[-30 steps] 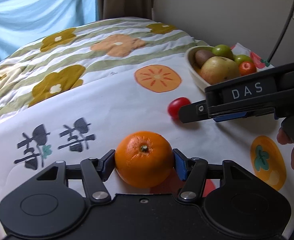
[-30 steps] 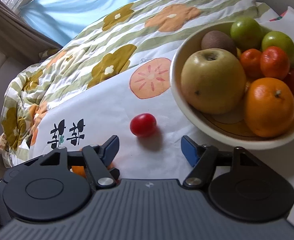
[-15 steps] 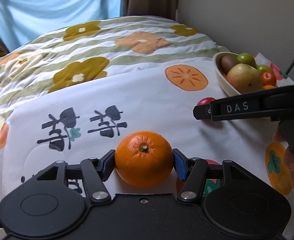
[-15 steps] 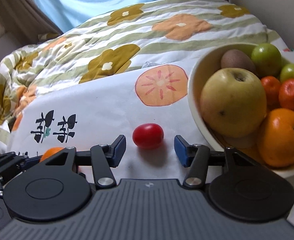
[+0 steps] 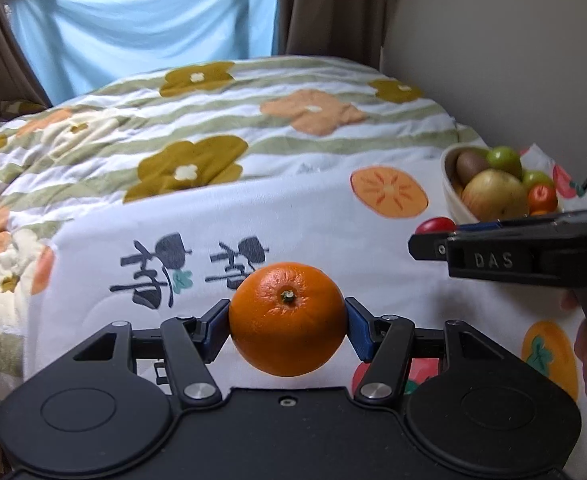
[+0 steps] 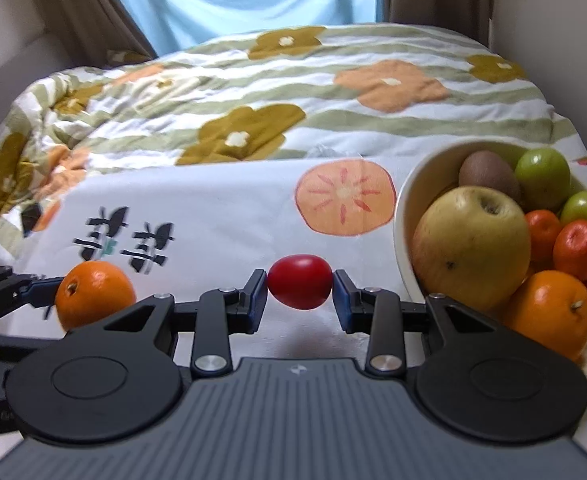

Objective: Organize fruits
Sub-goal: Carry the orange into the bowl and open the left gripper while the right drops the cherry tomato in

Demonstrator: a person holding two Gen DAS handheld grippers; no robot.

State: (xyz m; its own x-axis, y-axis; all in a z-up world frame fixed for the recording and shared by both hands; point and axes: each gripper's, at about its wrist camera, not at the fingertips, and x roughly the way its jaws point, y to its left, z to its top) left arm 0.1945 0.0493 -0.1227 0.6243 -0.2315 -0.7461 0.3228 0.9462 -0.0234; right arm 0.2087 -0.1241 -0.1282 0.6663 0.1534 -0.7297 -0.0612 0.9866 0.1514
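My left gripper (image 5: 288,322) is shut on an orange (image 5: 288,319) and holds it above the white printed cloth (image 5: 293,216). The orange also shows in the right wrist view (image 6: 95,294) at the left. My right gripper (image 6: 300,290) has its blue pads against both sides of a small red tomato (image 6: 300,282); the tomato also shows in the left wrist view (image 5: 436,225). A cream bowl (image 6: 403,216) at the right holds a yellow apple (image 6: 471,244), a kiwi, green fruits, small tangerines and an orange (image 6: 549,316).
A flowered quilt (image 6: 273,92) covers the bed behind the cloth. A blue curtain (image 5: 141,28) hangs at the back and a wall (image 5: 493,40) stands on the right. The right gripper's body (image 5: 533,256) crosses the left view near the bowl (image 5: 451,192).
The left gripper has lifted the orange off the cloth. The right gripper has moved forward around the tomato and closed its pads onto it.
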